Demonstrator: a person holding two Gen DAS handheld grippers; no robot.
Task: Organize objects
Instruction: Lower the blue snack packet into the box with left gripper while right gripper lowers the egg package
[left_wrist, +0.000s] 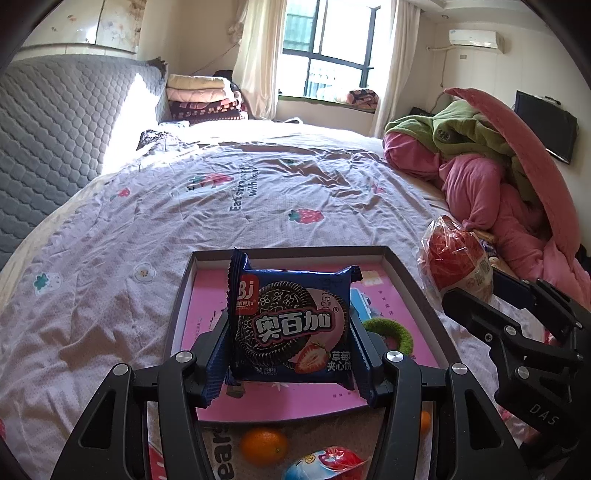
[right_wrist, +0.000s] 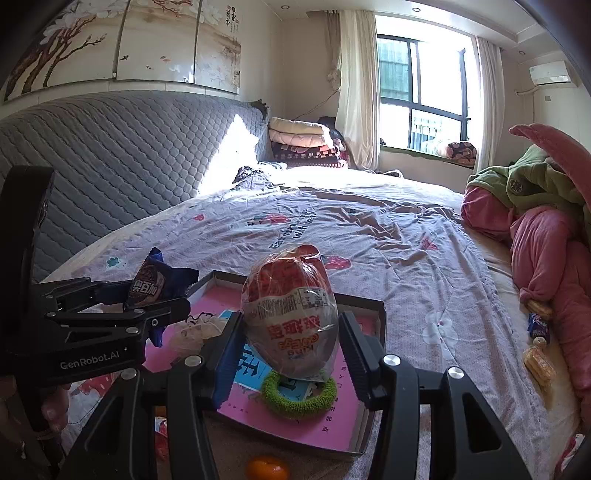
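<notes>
Black plastic makes up both handheld grippers, each held low over a shallow cardboard tray (left_wrist: 400, 266) lying on the bed (left_wrist: 155, 229).

The left gripper (left_wrist: 291, 354) tilts downward over the near half of the tray. Its jaws press on the two crimped ends of a dark blue biscuit packet (left_wrist: 291, 321), which stands upright, facing the camera. The packet shows a chocolate sandwich biscuit, a strawberry, a red logo and pink-and-white Chinese lettering. In the right wrist view the same packet (right_wrist: 149, 284) sits above the tray's left edge, and fingertips (right_wrist: 55, 410) of the person's hand show under that gripper's handle.

The right gripper (right_wrist: 291, 350) also tilts downward, over the middle of the tray. Its jaws close on the sides of an egg-shaped toy (right_wrist: 291, 314) wrapped in clear film, red and white, with its printed label upside down. In the left wrist view the egg (left_wrist: 456, 266) hangs just beyond the tray's right rim.

Inside the tray, a pink printed sheet (right_wrist: 321, 417) lines the bottom, and a fuzzy green hair tie (right_wrist: 295, 402) lies on it directly beneath the egg. Just outside the tray's near edge sit a small orange (left_wrist: 263, 445) and a red, white and blue wrapped sweet (left_wrist: 325, 461). Well to the right of the tray, pink and green bedding (left_wrist: 476, 177) is heaped.
</notes>
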